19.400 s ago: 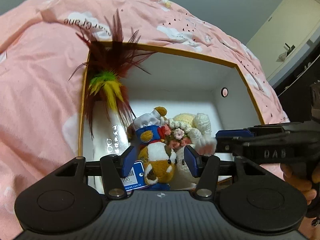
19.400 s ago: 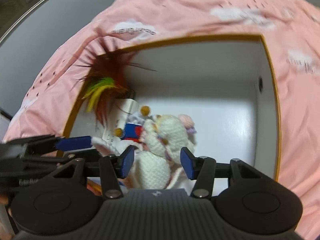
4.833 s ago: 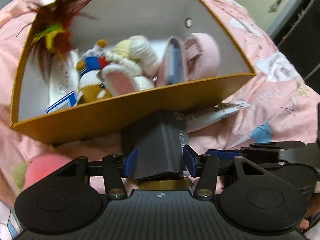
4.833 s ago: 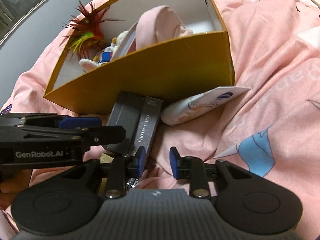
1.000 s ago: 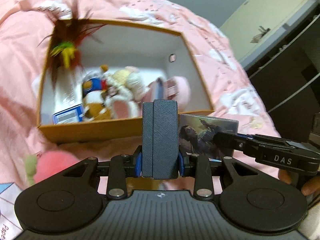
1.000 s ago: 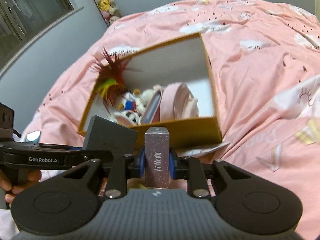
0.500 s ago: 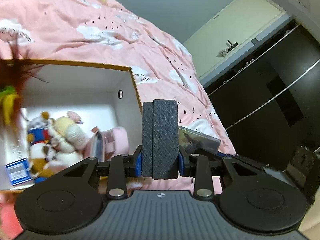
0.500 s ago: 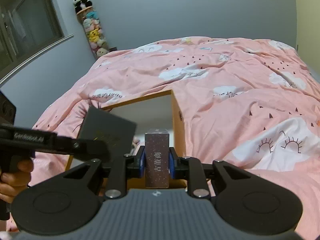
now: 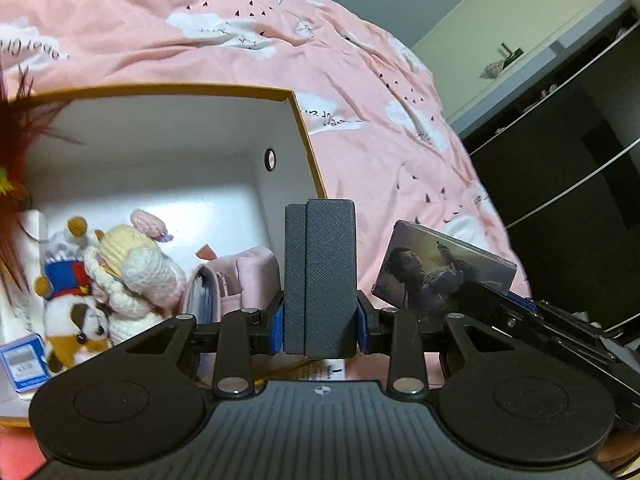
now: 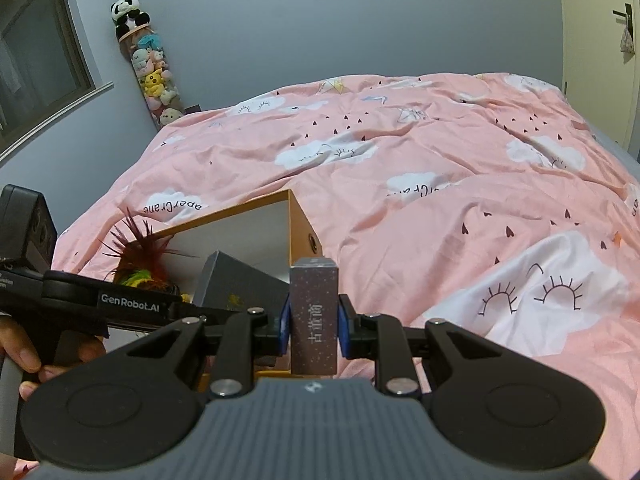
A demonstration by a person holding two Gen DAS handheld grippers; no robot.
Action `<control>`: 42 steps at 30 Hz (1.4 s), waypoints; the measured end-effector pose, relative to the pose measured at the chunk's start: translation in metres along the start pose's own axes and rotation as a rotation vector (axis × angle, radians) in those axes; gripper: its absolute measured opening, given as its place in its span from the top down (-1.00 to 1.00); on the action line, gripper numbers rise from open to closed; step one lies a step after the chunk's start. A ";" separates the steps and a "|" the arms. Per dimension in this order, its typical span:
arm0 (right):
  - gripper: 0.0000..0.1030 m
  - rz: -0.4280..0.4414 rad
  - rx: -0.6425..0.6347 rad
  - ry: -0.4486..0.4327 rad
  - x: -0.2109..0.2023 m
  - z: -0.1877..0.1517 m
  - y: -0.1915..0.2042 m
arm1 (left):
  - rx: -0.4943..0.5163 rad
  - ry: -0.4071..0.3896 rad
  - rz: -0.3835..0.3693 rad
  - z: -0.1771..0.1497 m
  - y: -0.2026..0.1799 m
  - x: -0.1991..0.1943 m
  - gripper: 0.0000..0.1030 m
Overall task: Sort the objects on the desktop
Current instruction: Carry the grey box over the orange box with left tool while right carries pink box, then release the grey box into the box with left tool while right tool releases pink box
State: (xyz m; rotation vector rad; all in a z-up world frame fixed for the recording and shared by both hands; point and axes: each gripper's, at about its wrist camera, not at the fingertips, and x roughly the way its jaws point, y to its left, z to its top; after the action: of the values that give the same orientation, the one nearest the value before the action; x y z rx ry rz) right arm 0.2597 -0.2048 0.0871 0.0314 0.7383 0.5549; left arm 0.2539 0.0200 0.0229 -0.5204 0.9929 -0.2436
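Pink bedspread [image 10: 440, 184] carried the storage box [image 9: 298, 114].
Left gripper [image 9: 320, 322] clamped a dark case [image 9: 320, 280], right gripper [image 10: 313, 326] a photo box [image 10: 314, 320]; lowering them inside seemed next.

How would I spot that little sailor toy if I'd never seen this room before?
Start at the pink bedspread and find the open box on it, orange outside and white inside. In its left part lies a huddle of soft toys. The sailor toy is the brown and white one in a blue jacket with a red collar, left of the cream crocheted doll.
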 end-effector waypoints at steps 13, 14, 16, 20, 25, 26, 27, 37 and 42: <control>0.53 0.028 0.013 0.007 0.009 -0.006 -0.004 | 0.093 0.094 0.196 0.006 -0.029 0.030 0.26; 0.53 0.030 0.017 0.008 0.009 -0.007 -0.005 | 0.087 0.090 0.200 0.007 -0.029 0.031 0.26; 0.53 0.033 0.021 0.011 0.010 -0.009 -0.007 | 0.068 0.095 0.201 0.008 -0.027 0.034 0.25; 0.53 0.036 0.017 0.023 0.013 -0.013 -0.006 | 0.039 0.083 0.231 0.007 -0.029 0.040 0.24; 0.53 0.030 0.008 0.021 0.014 -0.017 -0.006 | -0.074 0.161 0.173 0.007 -0.020 0.051 0.19; 0.53 0.031 0.010 0.022 0.013 -0.018 -0.006 | -0.106 0.177 0.159 0.008 -0.014 0.052 0.19; 0.53 0.032 0.014 0.024 0.013 -0.019 -0.007 | -0.122 0.177 0.143 0.008 -0.010 0.052 0.17; 0.52 0.021 0.023 0.036 0.016 -0.022 -0.012 | -0.089 0.141 0.099 0.015 -0.009 0.032 0.04; 0.52 0.027 0.019 0.021 0.012 -0.020 -0.012 | -0.032 0.025 0.095 0.020 -0.010 -0.002 0.18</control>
State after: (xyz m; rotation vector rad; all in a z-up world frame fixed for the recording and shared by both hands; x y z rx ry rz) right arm 0.2591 -0.2124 0.0622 0.0532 0.7643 0.5747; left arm 0.2706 0.0182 0.0384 -0.4986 1.0442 -0.1498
